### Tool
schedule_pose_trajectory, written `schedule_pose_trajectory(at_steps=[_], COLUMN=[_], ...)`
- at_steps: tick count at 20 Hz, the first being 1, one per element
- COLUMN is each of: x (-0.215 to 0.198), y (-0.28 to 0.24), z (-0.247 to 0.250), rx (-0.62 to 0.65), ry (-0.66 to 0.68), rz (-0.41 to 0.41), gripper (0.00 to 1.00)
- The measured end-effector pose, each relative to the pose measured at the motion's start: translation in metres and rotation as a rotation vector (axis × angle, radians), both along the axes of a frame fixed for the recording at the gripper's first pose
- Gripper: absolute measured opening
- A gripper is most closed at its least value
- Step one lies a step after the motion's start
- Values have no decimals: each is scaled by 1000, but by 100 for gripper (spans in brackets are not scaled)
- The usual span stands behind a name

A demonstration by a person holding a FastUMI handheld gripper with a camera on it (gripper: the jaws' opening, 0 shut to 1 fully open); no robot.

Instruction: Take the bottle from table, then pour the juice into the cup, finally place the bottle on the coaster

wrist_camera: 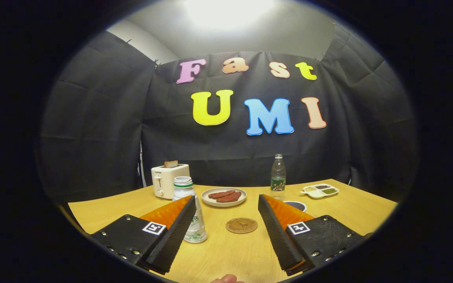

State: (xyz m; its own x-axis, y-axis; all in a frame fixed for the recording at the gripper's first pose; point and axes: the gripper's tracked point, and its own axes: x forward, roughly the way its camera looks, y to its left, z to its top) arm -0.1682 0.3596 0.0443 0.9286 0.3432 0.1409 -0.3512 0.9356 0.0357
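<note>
A clear plastic bottle [190,212] with a white cap stands upright on the wooden table [360,208], right beside my left finger's tip, which hides part of its side. A round brown coaster [241,225] lies on the table between my fingers, slightly nearer the right one. A dark-rimmed cup [297,204] peeks out behind my right finger. My gripper [226,197] is open wide with nothing between its fingers, and the bottle sits outside the gap on the left.
A second clear bottle [278,177] stands at the back by the cloth wall. A plate [223,196] of brown sausages sits beyond the coaster. A white toaster [169,180] stands at the back left, and a divided sauce tray [320,190] at the back right. A fingertip [226,279] shows nearest me.
</note>
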Motion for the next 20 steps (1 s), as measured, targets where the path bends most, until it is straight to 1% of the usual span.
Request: schedule_pose_trajectory(at_steps=[4, 7, 9, 12, 14, 17, 20], x=[1, 13, 23, 41, 51, 66, 75], y=[32, 53, 68, 82, 96, 105, 119], z=[-12, -20, -29, -39, -44, -56, -59], rx=[1, -11, -44, -105, -119, -154, -160], ry=[-19, -45, -31, -16, -11, 23, 22], rz=[23, 25, 33, 19, 36, 25, 61], gripper=[97, 97, 97, 97, 97, 97, 97])
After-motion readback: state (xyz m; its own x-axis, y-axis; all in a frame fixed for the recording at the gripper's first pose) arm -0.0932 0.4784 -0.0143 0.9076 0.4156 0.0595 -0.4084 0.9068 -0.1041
